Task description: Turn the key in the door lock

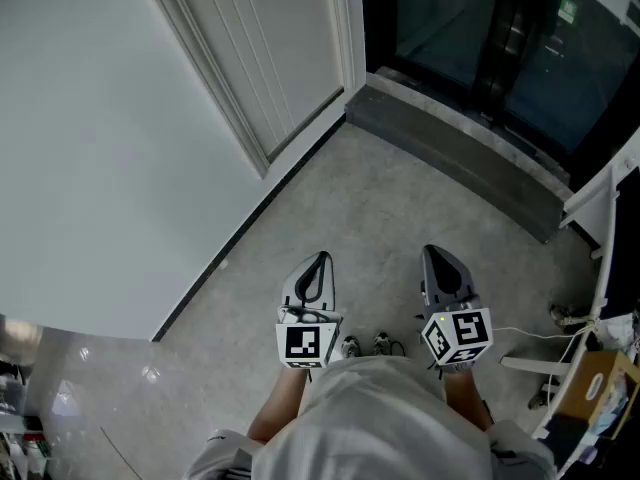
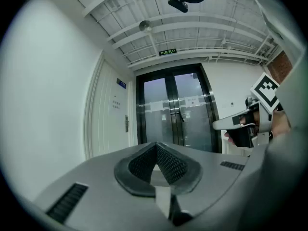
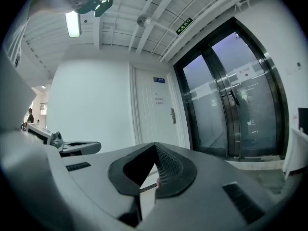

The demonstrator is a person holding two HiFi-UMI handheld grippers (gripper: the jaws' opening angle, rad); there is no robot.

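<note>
A white door (image 1: 270,48) stands closed ahead on the left, with a dark handle and lock plate (image 2: 126,124) (image 3: 172,115) on its right edge; I can make out no key there. Both grippers are held at waist height, well short of the door and pointing towards it. My left gripper (image 1: 318,263) (image 2: 156,144) has its jaws together with nothing between them. My right gripper (image 1: 440,258) (image 3: 155,147) is likewise shut and empty. Each gripper shows at the edge of the other's view.
Dark glass double doors (image 1: 500,38) (image 2: 175,112) stand right of the white door behind a raised grey threshold (image 1: 450,148). A white wall (image 1: 100,148) runs along the left. A cardboard box (image 1: 600,388) and white frames crowd the right edge. The floor is grey concrete.
</note>
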